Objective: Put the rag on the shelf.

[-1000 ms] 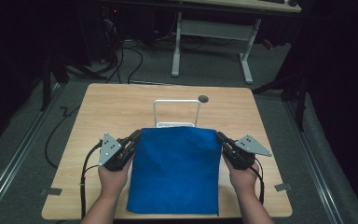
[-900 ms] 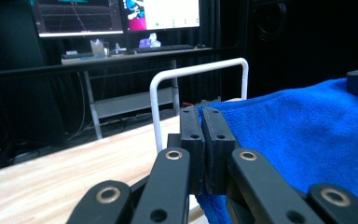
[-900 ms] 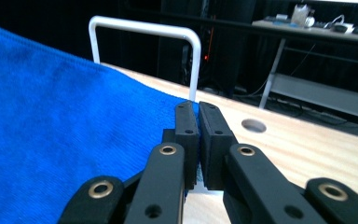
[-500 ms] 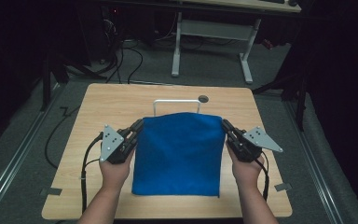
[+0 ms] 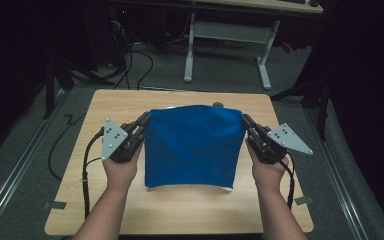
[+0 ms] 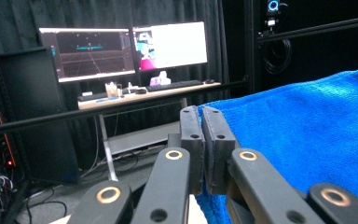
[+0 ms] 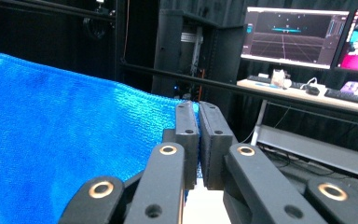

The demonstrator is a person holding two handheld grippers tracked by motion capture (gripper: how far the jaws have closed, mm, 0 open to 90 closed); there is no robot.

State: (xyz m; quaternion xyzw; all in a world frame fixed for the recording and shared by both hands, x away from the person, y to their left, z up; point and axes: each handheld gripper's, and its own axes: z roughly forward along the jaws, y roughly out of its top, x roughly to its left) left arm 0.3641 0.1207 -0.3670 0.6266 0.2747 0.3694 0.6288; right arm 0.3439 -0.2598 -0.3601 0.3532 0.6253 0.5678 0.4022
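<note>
A blue towel (image 5: 192,145) hangs spread out above the wooden table (image 5: 120,105), held up by its two top corners. My left gripper (image 5: 144,120) is shut on the top left corner, and my right gripper (image 5: 245,121) is shut on the top right corner. In the left gripper view the jaws (image 6: 201,116) pinch the towel's (image 6: 307,126) edge. The right gripper view shows the same grip (image 7: 198,109), with the towel (image 7: 51,116) stretching off to the left. The towel's lower edge hangs near the table's front half.
A small dark hole (image 5: 218,104) sits in the table top just behind the towel. Cables (image 5: 87,165) trail from the left gripper over the table's left side. A white desk frame (image 5: 225,45) stands beyond the table. Monitors (image 6: 130,46) glow on a far desk.
Both grippers have moved up and away from the person, lifting the towel. It now hides the white wire stand that stood behind it.
</note>
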